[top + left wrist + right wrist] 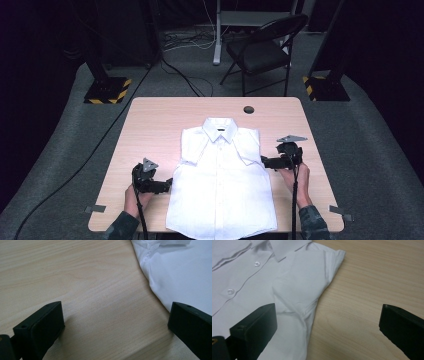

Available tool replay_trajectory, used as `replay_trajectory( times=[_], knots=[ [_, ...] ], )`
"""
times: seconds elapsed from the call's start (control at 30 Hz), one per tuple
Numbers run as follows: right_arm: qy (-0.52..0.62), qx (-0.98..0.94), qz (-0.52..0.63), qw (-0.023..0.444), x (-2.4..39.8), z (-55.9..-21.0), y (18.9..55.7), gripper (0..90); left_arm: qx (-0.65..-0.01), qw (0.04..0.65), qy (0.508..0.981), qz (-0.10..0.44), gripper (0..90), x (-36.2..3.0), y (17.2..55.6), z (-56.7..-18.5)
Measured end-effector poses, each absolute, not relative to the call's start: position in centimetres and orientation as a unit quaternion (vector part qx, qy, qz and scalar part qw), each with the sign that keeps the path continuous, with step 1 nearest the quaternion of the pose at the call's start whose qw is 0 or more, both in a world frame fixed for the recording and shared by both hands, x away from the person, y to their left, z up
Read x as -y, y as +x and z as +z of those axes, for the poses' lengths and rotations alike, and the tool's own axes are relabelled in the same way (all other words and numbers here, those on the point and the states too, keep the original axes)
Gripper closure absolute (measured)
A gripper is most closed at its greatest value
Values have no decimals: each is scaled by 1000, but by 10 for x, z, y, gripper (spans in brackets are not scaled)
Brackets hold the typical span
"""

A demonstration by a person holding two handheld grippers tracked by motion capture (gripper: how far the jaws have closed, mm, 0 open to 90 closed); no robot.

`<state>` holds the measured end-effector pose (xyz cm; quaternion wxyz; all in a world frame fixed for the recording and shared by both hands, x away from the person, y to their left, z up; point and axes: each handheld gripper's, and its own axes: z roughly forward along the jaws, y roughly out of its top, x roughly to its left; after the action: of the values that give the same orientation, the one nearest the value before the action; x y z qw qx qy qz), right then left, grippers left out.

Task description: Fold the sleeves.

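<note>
Here both tongs, left (167,185) and right (264,161), gape open, flanking the white shirt (222,185) edges.

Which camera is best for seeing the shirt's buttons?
The right gripper view: two buttons on the white shirt show large and sharp beside the collar. The high view shows the whole shirt lying flat on the table, but its buttons are too small to make out. The left gripper view catches just a plain edge of the shirt.
</note>
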<state>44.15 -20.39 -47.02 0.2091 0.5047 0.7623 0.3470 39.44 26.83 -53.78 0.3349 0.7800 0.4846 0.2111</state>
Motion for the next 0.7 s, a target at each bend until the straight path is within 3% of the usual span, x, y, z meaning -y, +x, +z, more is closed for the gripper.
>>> replay_trajectory(
  times=[0.7],
  knots=[
    [472,-759,374,248,211,-465,377,10,-485,335,780,211,0,-268,394,-538]
  ],
)
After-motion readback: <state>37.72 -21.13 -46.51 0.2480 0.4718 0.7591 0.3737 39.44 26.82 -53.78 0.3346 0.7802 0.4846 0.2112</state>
